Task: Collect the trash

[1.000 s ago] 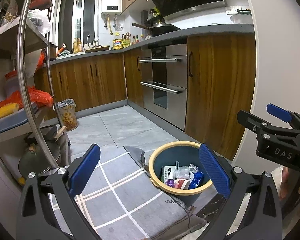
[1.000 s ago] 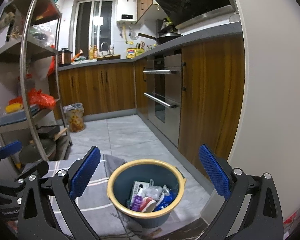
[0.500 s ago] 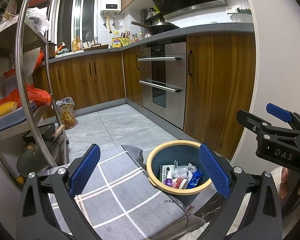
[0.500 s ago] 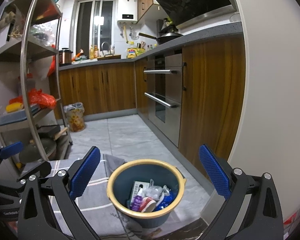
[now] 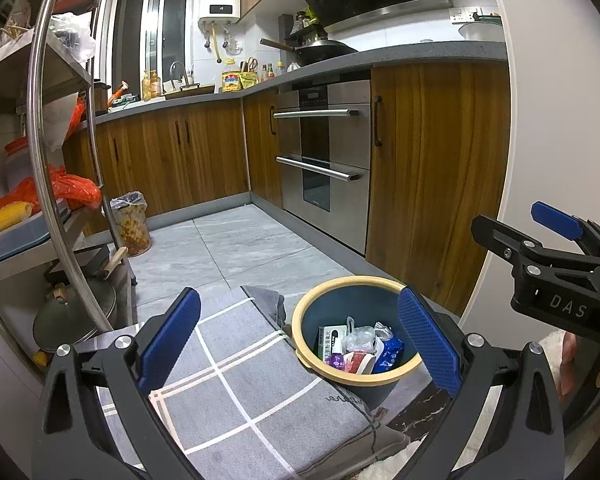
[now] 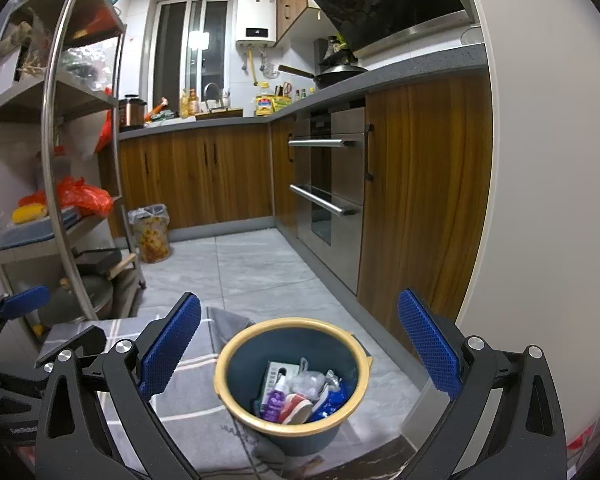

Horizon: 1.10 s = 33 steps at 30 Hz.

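1. Little change from a second ago is seen: the left tongs are held wide open and empty as before, and the bin is shifted only slightly leftward in the left wrist view.
2. The right tongs are likewise kept spread apart, with nothing gripped, above the bin.
3. The bin is round, dark blue plastic with a yellow rim, and is set on the floor at the edge of a grey checked mat.
4. Trash is seen inside it: crinkled clear plastic, a glossy blue wrapper, a small purple bottle, a flat carton.
5. The pads are blue, with a dimpled texture.
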Each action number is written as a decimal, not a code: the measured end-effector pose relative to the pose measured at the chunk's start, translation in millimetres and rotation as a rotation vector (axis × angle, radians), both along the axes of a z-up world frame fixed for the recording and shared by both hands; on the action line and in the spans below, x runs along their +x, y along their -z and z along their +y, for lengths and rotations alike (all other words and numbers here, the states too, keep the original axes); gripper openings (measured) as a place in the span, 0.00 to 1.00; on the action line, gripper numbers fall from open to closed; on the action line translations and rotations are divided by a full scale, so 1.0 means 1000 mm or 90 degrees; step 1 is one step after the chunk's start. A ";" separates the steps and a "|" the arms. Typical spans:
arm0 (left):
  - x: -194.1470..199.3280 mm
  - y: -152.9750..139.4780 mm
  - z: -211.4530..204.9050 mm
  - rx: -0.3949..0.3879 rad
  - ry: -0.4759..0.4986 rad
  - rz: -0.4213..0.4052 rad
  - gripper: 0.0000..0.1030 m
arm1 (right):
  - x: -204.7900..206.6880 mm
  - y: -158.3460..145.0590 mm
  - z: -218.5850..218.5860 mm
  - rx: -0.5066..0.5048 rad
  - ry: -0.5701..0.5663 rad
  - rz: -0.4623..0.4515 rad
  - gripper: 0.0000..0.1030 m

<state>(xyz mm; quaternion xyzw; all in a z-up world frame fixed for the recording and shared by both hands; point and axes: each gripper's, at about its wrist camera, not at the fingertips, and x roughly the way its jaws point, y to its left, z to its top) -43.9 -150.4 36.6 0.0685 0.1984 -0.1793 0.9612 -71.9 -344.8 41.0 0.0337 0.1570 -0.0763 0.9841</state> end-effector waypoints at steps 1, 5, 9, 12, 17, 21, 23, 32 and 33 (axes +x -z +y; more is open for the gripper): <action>0.000 0.000 0.000 0.001 0.001 -0.001 0.95 | 0.000 0.000 0.000 0.000 0.000 0.000 0.95; 0.000 0.000 0.000 0.002 0.001 -0.003 0.95 | 0.000 0.001 0.000 -0.002 0.000 0.000 0.95; 0.000 0.000 -0.001 0.001 0.001 -0.003 0.95 | 0.000 0.001 0.000 -0.002 0.000 0.000 0.95; 0.000 0.000 -0.001 0.002 0.002 -0.002 0.95 | 0.000 0.001 -0.001 -0.001 0.000 0.000 0.95; -0.001 0.001 -0.002 0.001 0.001 -0.001 0.95 | 0.000 0.000 0.000 -0.002 -0.001 0.000 0.95; -0.001 0.001 -0.002 0.002 0.001 -0.001 0.95 | 0.001 0.001 -0.001 -0.002 -0.002 0.000 0.95; -0.001 0.001 -0.002 0.002 0.001 -0.001 0.95 | 0.001 0.001 0.000 -0.003 -0.002 0.001 0.95; -0.001 0.003 -0.003 -0.004 0.003 0.008 0.95 | 0.001 0.001 0.000 -0.003 -0.002 0.001 0.95; -0.002 0.003 -0.003 -0.005 0.003 0.008 0.95 | 0.001 0.001 0.000 -0.003 -0.002 0.001 0.95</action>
